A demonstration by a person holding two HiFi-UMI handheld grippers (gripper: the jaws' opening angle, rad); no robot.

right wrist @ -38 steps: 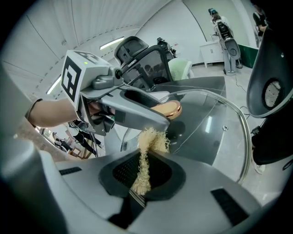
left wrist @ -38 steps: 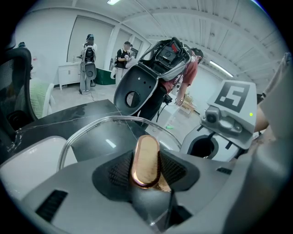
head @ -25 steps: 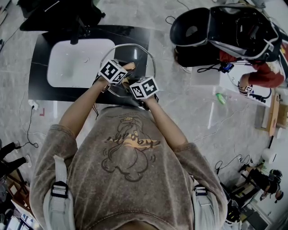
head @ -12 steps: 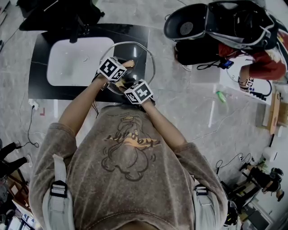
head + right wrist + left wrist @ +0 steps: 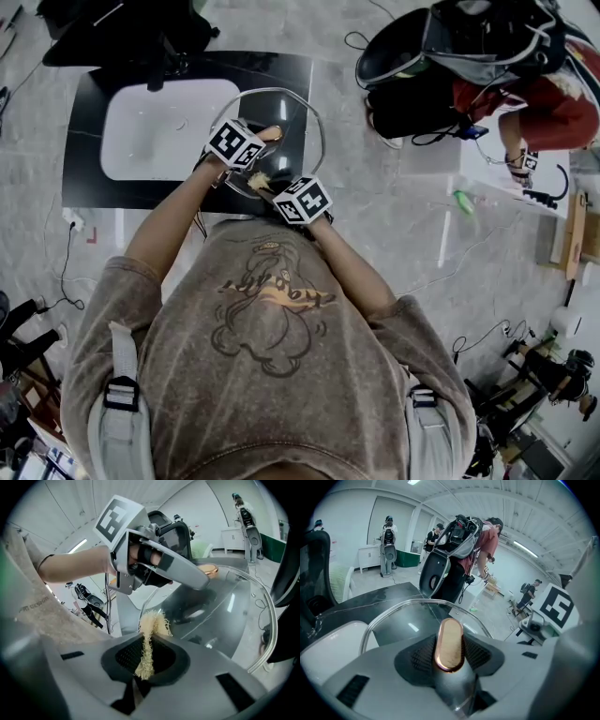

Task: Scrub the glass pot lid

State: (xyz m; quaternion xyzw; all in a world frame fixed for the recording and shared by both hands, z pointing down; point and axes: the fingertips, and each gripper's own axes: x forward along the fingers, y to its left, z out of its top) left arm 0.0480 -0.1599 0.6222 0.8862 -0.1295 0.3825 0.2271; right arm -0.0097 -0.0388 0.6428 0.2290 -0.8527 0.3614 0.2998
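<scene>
The glass pot lid (image 5: 310,120) is held tilted over the black counter, and its metal rim shows in the head view. My left gripper (image 5: 266,140) is shut on the lid's copper-coloured knob (image 5: 449,644), which stands upright between the jaws. The clear dome (image 5: 410,622) spreads beyond it. My right gripper (image 5: 265,179) is shut on a pale yellow fibrous scrubber (image 5: 149,637). The scrubber's frayed tip lies against the near part of the glass (image 5: 225,606). In the right gripper view the left gripper (image 5: 159,566) reaches across to the knob (image 5: 209,569).
A white sink basin (image 5: 155,127) is set in the black counter (image 5: 89,183), left of the lid. At the right, a person in red (image 5: 525,94) bends over dark gear on the marble floor. A green bottle (image 5: 459,203) and cables lie nearby.
My right gripper has slid a little toward the person's body, along the lid's near edge, with the scrubber in it. The left gripper and the lid have stayed put.
</scene>
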